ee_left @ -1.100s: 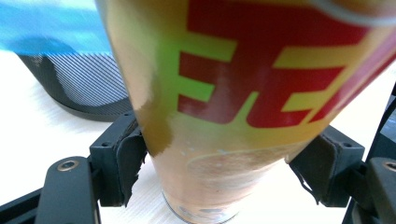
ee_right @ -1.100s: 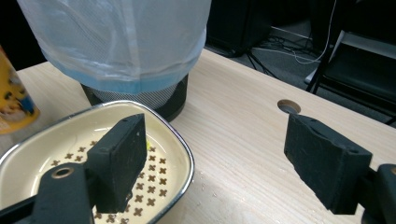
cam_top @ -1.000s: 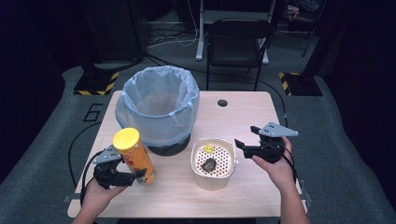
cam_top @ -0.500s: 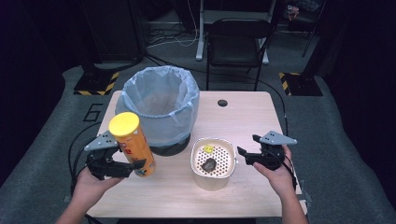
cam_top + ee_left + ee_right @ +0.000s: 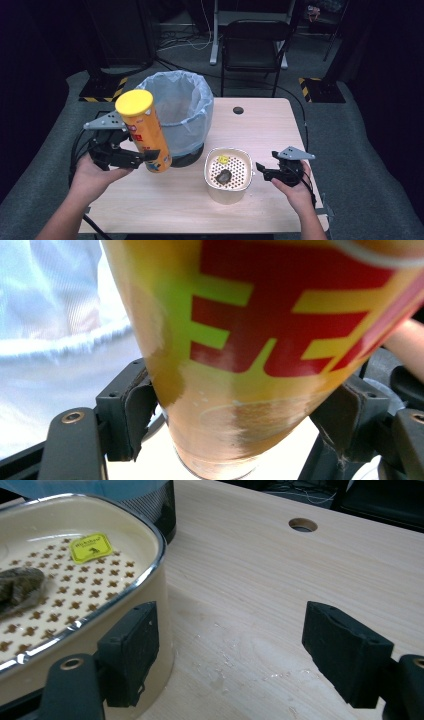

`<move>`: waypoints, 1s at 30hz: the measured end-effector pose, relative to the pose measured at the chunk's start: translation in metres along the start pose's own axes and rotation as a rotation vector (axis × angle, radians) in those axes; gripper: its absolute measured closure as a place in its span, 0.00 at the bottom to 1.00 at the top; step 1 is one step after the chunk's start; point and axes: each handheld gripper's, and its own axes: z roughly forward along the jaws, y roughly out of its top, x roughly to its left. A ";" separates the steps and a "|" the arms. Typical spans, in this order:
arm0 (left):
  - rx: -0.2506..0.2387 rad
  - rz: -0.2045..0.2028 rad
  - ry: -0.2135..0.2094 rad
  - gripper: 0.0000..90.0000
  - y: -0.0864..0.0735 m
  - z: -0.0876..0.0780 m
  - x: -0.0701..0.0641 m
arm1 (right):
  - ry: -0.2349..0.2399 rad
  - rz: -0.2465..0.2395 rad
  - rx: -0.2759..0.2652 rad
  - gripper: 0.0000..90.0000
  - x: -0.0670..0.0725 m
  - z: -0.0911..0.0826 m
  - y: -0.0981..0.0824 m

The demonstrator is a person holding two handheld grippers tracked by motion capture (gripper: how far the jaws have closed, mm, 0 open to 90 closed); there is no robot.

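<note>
Left gripper point(image 5: 131, 156) clamps the yellow can point(image 5: 144, 131) — low, near its base.

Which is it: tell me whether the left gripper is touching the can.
Touching. In the left gripper view, both black jaws of the left gripper press against the sides of the can, with no gap. The high view shows the can lifted off the table.

**Bright table, dark room**

Light fell from above onto the pale table point(image 5: 260, 130), while the floor and the room's corners sank into near-black. The high view was soft and slightly grainy. In the left gripper view the yellow can point(image 5: 260, 340) sat too close for focus, its print blurred, and the white bag point(image 5: 55, 315) behind was washed out. The right gripper view was sharpest; a faint sheen lay on the wood point(image 5: 280, 595).
</note>
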 end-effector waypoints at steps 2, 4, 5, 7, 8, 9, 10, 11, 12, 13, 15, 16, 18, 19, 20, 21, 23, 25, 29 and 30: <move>-0.006 0.011 -0.001 0.27 0.011 -0.004 -0.001 | -0.008 0.009 0.002 0.25 -0.002 0.001 -0.002; -0.008 0.012 0.004 0.27 0.022 -0.008 -0.002 | -0.015 0.016 0.003 0.25 -0.004 0.001 -0.004; -0.011 0.014 0.004 0.27 0.028 -0.008 -0.002 | -0.017 0.023 0.001 0.25 -0.005 0.001 -0.005; -0.017 0.018 0.001 0.27 0.038 -0.010 0.000 | -0.022 0.036 0.003 0.25 -0.006 0.001 -0.007; -0.024 0.017 0.001 0.27 0.043 -0.010 0.002 | -0.021 0.031 0.002 0.25 -0.007 0.001 -0.008; -0.031 0.018 0.005 0.27 0.048 -0.010 0.003 | -0.024 0.031 0.004 0.25 -0.008 0.002 -0.009; -0.032 0.021 0.009 0.27 0.053 -0.009 0.006 | -0.027 0.033 0.006 0.25 -0.008 0.003 -0.010; -0.034 0.022 0.016 0.27 0.058 -0.008 0.009 | -0.027 0.036 0.013 0.25 -0.009 0.004 -0.011; -0.040 0.019 0.026 0.27 0.062 -0.007 0.012 | -0.028 0.039 0.016 0.25 -0.009 0.005 -0.012; -0.038 0.015 0.028 0.27 0.066 -0.006 0.015 | -0.032 0.038 0.022 0.25 -0.010 0.006 -0.013; -0.042 0.010 0.032 0.27 0.070 -0.004 0.018 | -0.033 0.038 0.024 0.25 -0.011 0.006 -0.015; -0.047 0.010 0.031 0.27 0.077 -0.002 0.024 | -0.035 0.040 0.025 0.25 -0.011 0.006 -0.015; -0.054 0.007 0.047 0.27 0.084 0.000 0.029 | -0.039 0.045 0.021 0.25 -0.012 0.005 -0.015; -0.058 0.005 0.053 0.27 0.088 0.002 0.032 | -0.041 0.049 0.018 0.25 -0.012 0.005 -0.015; -0.057 0.006 0.064 0.27 0.091 0.004 0.035 | -0.041 0.051 0.015 0.25 -0.012 0.005 -0.016; -0.060 0.000 0.076 0.27 0.093 0.007 0.039 | -0.044 0.048 0.013 0.25 -0.013 0.005 -0.016; -0.063 -0.017 0.081 0.27 0.098 0.015 0.048 | -0.047 0.057 0.011 0.25 -0.014 0.005 -0.017; -0.060 -0.022 0.092 0.27 0.099 0.020 0.053 | -0.052 0.048 0.013 0.25 -0.015 0.006 -0.017; -0.038 -0.045 0.185 0.27 0.100 0.046 0.077 | -0.058 0.057 0.008 0.25 -0.016 0.007 -0.019; -0.034 -0.049 0.198 0.27 0.100 0.050 0.081 | -0.055 0.052 0.008 0.25 -0.017 0.007 -0.019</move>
